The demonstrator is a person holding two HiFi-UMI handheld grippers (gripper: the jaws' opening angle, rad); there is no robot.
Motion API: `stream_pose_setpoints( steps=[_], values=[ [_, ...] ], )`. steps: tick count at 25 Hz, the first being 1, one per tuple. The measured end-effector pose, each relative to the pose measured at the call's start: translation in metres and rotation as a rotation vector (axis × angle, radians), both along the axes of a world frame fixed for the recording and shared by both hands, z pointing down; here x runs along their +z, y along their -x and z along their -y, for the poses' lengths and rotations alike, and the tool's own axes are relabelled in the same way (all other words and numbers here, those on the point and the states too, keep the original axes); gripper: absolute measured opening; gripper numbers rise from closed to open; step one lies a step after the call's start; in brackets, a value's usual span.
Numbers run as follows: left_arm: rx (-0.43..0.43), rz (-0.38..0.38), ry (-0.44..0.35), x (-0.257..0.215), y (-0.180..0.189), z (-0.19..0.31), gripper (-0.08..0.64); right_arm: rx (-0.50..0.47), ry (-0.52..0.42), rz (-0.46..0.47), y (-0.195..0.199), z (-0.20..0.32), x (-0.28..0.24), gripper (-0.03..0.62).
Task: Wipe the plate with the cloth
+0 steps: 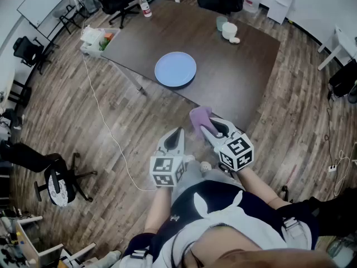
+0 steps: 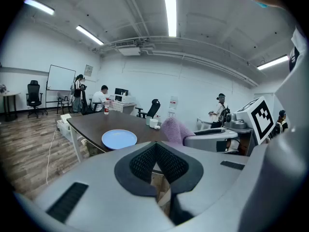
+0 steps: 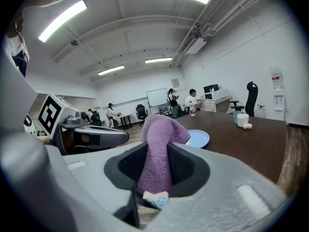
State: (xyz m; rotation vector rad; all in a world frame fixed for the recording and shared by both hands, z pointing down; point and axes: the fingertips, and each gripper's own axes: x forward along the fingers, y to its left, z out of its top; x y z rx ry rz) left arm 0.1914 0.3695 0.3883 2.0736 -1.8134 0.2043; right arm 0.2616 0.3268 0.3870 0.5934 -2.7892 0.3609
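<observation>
Now our right claw (image 1: 211, 128) pinches the purple cloth (image 1: 199, 116) near the worktop (image 1: 234, 71) edge. Our left claw (image 1: 177, 136) is closed and empty, with the blue plate (image 1: 175, 69) well beyond.

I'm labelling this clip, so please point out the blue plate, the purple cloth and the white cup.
plate (image 1: 175, 69), head view, centre of its blue face.
cloth (image 3: 157, 144), right gripper view, middle of the purple fold.
white cup (image 1: 229, 30), head view, its top.

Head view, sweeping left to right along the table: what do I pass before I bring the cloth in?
white container by the table's left corner → bottle → blue plate → white cup
</observation>
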Motion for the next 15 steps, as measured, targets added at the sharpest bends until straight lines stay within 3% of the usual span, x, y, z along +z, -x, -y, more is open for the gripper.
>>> stream_pose_setpoints(
  steps=[6,15],
  values=[
    [-0.014,0.005,-0.011,-0.005,-0.001,-0.010,0.006,-0.012,-0.009,0.000,0.001,-0.015,-0.002,0.118],
    [-0.015,-0.020,-0.006,0.005,0.026,0.007,0.006,-0.008,-0.010,-0.019,0.028,0.002,0.006,0.118]
  ],
)
